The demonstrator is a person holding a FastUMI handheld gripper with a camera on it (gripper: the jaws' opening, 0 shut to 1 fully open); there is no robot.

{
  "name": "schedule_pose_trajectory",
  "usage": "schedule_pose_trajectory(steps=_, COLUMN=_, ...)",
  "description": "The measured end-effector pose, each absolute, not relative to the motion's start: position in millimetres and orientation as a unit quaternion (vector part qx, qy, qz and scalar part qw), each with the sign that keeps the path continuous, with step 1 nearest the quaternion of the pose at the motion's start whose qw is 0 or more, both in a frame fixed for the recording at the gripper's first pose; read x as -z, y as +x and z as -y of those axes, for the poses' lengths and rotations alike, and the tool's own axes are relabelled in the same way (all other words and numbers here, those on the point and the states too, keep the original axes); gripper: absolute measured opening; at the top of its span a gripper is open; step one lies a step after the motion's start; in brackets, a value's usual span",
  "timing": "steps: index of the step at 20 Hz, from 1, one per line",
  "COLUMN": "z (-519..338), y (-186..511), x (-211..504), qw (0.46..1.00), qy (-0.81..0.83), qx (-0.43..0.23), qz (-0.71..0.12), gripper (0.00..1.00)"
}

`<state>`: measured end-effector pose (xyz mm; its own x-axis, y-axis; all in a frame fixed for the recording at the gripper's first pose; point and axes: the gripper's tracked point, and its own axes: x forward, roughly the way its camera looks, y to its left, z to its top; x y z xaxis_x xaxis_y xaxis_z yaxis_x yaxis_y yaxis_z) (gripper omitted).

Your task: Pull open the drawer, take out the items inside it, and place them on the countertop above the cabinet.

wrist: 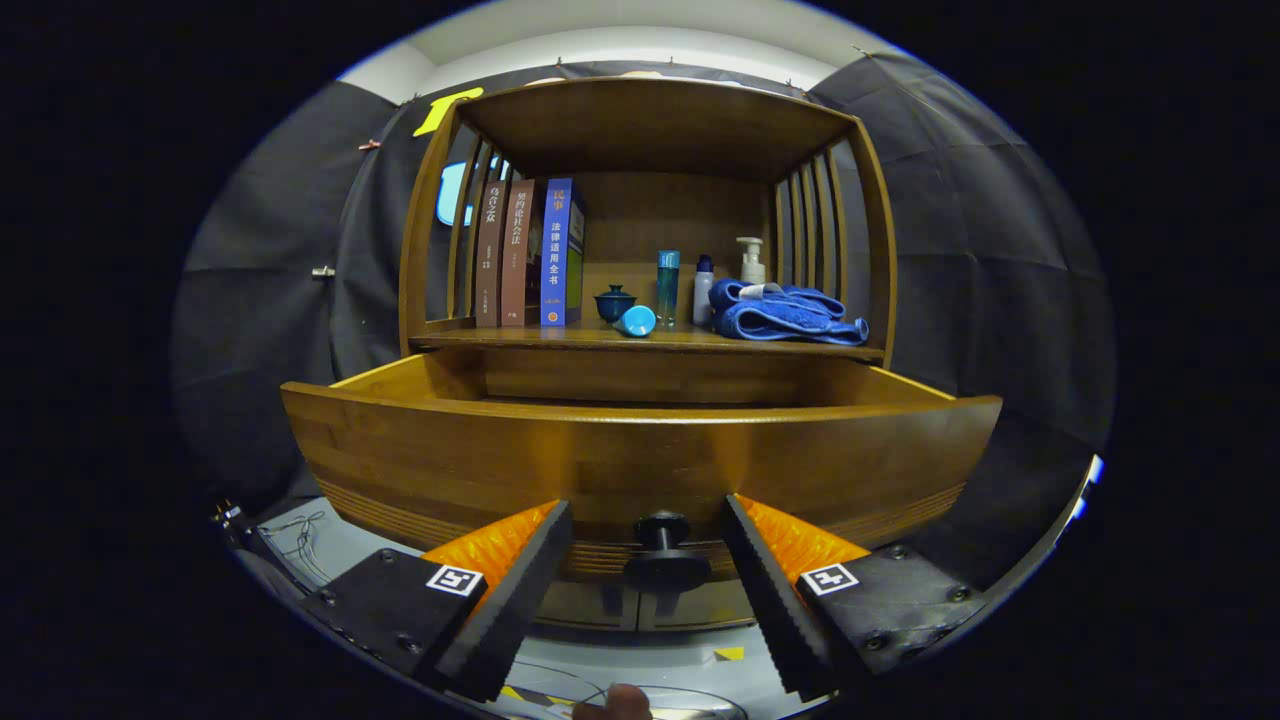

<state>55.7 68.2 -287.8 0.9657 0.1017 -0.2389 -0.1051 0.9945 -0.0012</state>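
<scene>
Gripper (648,560): fingers spread, clear of the knob (662,545) between them, grasping nothing. Just ahead: drawer (640,460), pulled out, interior hidden behind its front panel. Beyond and above: countertop (600,338) bearing books (530,255), lidded cup (614,303), bottles (668,285), folded towel (785,312). Risk: reaching in blind may snag the panel; crowded countertop invites toppling bottles.

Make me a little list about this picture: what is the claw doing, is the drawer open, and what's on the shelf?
claw: claw open, a finger each side of the round black drawer knob, not touching it
drawer: brown wooden drawer pulled open; inside hidden by its front
shelf: three upright books, dark blue lidded cup, light blue tipped-over cup, bottles, folded blue towel
</scene>
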Motion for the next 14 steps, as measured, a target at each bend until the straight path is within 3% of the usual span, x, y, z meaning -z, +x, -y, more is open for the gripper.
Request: schedule_pose_trajectory(steps=14, z=-80.3, y=149.0, x=278.8, qw=0.991, qy=0.002, qx=-0.054, qz=-0.121, gripper=1.0)
